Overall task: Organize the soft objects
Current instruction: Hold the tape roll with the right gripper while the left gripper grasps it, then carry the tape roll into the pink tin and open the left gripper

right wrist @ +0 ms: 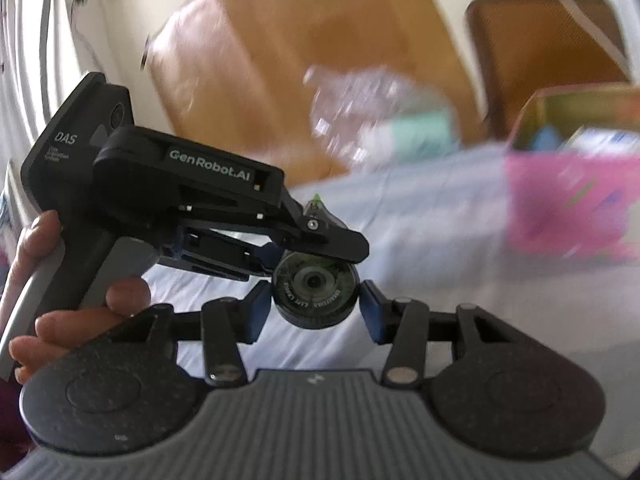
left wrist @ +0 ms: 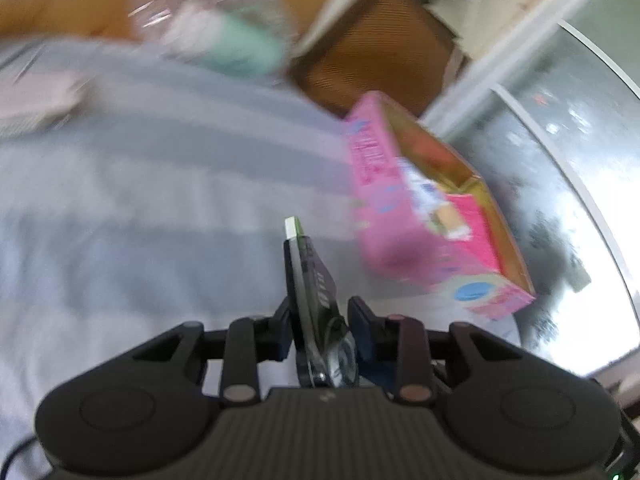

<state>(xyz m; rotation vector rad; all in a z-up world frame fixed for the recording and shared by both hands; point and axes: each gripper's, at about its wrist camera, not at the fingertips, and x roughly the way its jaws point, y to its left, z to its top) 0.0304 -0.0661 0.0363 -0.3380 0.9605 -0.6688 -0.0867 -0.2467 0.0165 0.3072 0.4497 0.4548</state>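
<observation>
Sheet (left wrist: 160, 200) striped grey, wide and bare ahead and to left of left gripper (left wrist: 322, 306); plenty of room there. Right side tighter: pink box (left wrist: 416, 216) open-topped, sitting at sheet's right edge, shiny floor (left wrist: 560, 160) just beyond it. Far end bounded by clear bag (left wrist: 208, 20) w/ something teal inside and brown chair (left wrist: 380, 48) past the corner. Disc (left wrist: 316, 280) clamped in left gripper's fingers, seen edge-on: thin, dark, glossy, pale green-tipped end pointing fwd, held above sheet near box. From right wrist view, same disc (right wrist: 314, 284) face-on: round, black, lens-like centre, ring of tiny lettering, unreadable. Right gripper (right wrist: 314, 300) spread wide, one pad each side of disc, slim gaps, not touching as far as can be told. Left gripper (right wrist: 340, 250) crossing in from left, upper finger lying over disc's top, handle in hand (right wrist: 80, 320) w/ fingers wrapped round it. Box (right wrist: 568, 208) and bag (right wrist: 360, 108) smeared by motion blur, contents indistinct; wooden board (right wrist: 300, 40) behind. Exact nature of disc hard to tell; lower rim hidden behind left gripper's body in left view.
</observation>
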